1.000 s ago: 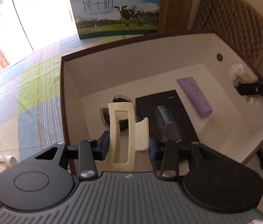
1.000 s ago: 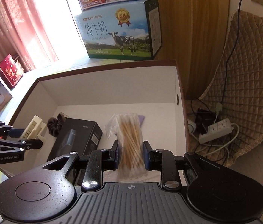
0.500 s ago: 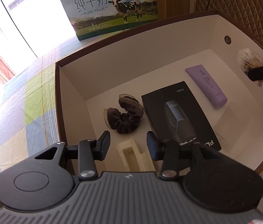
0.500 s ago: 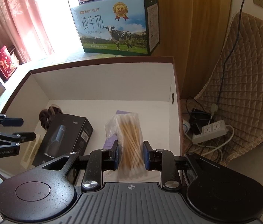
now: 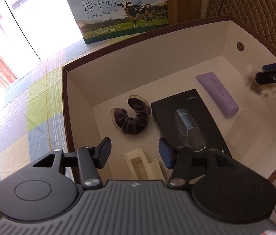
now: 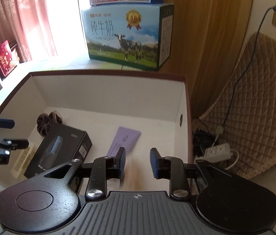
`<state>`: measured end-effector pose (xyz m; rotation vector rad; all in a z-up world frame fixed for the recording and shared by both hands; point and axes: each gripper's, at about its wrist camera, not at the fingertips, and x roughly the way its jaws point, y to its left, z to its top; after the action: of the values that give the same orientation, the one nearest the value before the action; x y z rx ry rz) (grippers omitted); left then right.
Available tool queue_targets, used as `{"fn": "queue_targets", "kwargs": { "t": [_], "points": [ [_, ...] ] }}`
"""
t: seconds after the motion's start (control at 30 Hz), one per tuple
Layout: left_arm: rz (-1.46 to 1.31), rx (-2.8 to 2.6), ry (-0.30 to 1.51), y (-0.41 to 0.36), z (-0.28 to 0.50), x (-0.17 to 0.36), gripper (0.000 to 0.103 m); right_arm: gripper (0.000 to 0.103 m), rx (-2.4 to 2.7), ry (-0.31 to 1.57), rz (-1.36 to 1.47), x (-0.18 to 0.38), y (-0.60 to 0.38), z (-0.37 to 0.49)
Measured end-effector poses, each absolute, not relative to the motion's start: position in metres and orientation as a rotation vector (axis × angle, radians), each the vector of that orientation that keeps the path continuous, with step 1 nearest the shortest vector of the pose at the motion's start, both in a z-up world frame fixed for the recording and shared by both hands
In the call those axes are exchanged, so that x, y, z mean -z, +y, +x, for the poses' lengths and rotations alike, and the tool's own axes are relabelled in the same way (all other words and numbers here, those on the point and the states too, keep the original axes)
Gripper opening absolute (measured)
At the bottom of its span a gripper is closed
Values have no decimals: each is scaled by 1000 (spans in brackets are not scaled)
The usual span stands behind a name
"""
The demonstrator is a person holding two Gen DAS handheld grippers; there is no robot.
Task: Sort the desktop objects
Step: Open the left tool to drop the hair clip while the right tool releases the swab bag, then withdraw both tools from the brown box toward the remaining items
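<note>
My left claw (image 5: 134,152) is spreading, empty, above the cream hair clip (image 5: 143,163) on the box (image 5: 130,72) floor, half hidden by my housing. My right claw (image 6: 138,161) is spreading too; the cotton-swab bag (image 6: 133,173) between its pads is only a brown blur, grip unclear.

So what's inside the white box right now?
Inside the white box: brown scrunchie, black carton, purple tube, cream hair clip, blurred cotton-swab bag. Gripper bodies hide the near floor.
</note>
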<state>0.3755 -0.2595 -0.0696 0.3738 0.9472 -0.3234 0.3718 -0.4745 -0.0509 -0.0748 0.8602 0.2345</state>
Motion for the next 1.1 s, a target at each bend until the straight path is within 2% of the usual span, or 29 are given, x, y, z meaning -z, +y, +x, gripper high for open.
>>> {"fn": "queue_targets", "kwargs": {
  "t": [0.03, 0.1, 0.13, 0.3, 0.4, 0.5, 0.57, 0.77, 1.1],
  "points": [
    [371, 324, 944, -260, 375, 69, 52, 37, -236, 852, -70, 50, -474, 372],
    [364, 328, 937, -259, 374, 67, 56, 51, -237, 836, -60, 46, -475, 371],
    [361, 331, 934, -259, 373, 66, 58, 53, -241, 829, -57, 44, -475, 370],
    [339, 335, 925, -257, 370, 60, 68, 77, -264, 816, -28, 38, -475, 359],
    [319, 341, 921, -255, 366, 55, 73, 90, -277, 822, 6, 36, -475, 352],
    [300, 343, 914, -252, 362, 48, 78, 97, -296, 815, 28, 32, -474, 342],
    [285, 345, 911, -250, 358, 44, 82, 101, -299, 804, 36, 30, -472, 333],
    [240, 337, 899, -243, 344, 30, 90, 101, -307, 796, 65, 23, -469, 310],
    [171, 348, 879, -225, 317, 11, 96, 101, -304, 768, 92, 8, -462, 279]
  ]
}}
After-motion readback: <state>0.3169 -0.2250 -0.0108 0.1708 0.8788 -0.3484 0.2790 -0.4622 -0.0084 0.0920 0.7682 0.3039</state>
